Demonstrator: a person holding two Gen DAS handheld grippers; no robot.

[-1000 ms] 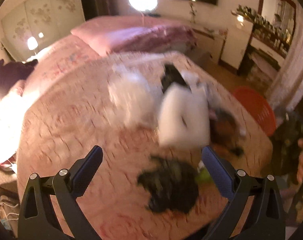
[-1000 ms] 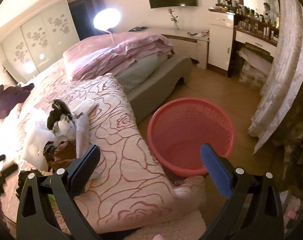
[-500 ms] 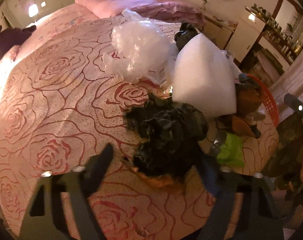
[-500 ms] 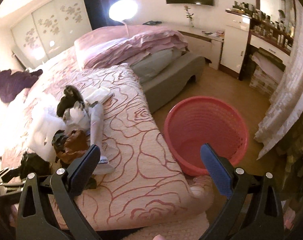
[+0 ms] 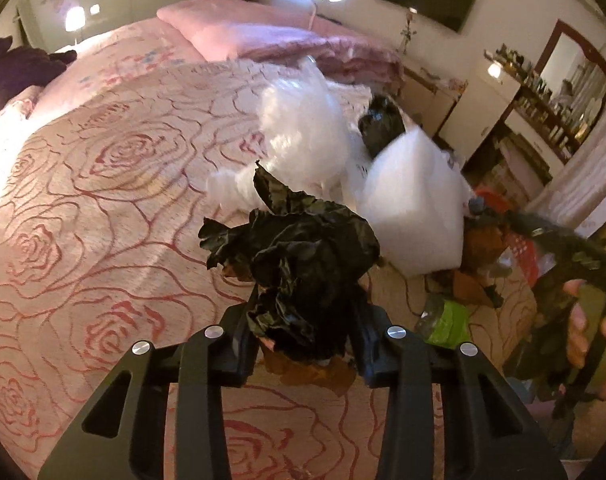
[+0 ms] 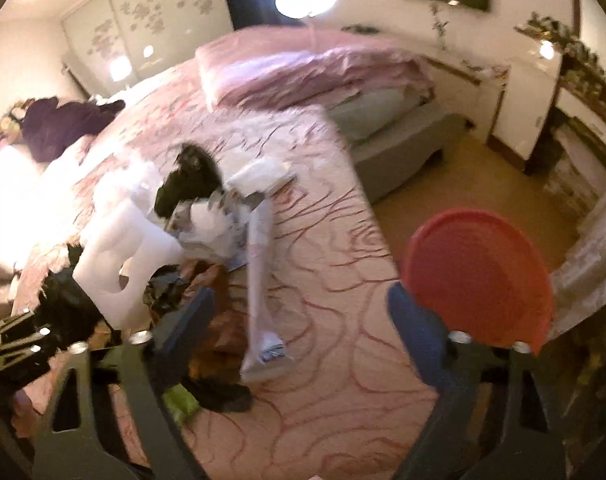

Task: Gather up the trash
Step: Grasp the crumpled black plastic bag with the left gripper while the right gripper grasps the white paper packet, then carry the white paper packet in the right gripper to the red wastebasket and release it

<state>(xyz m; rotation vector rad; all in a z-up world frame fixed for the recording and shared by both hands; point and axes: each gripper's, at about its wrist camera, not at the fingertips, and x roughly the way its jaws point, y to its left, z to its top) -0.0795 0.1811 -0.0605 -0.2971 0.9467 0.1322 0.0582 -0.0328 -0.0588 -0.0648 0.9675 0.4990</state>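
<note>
Trash lies heaped on the pink bedspread with a red rose-line pattern (image 5: 103, 240), toward the bed's floor-side edge, and the round red plastic basket (image 6: 483, 276) stands on the floor just beside that edge. Biggest in the heap is a white foam sheet (image 5: 415, 208), propped at a tilt, with a bundle of clear crinkled plastic film (image 5: 303, 132) beside it and a long white tube-like wrapper (image 6: 259, 272) lying lengthwise toward the bed's edge. The crumpled black plastic bag (image 5: 303, 264) sits in the left gripper (image 5: 303, 344), whose jaws are clamped on its lower part, a scrap of brown paper (image 5: 311, 372) showing beneath. A second small black bag (image 5: 379, 124) rests behind the foam, and a lime-green wrapper (image 5: 447, 324) lies near the edge. The right gripper (image 6: 299, 320) hangs above the bed with its jaws wide apart, holding nothing.
</note>
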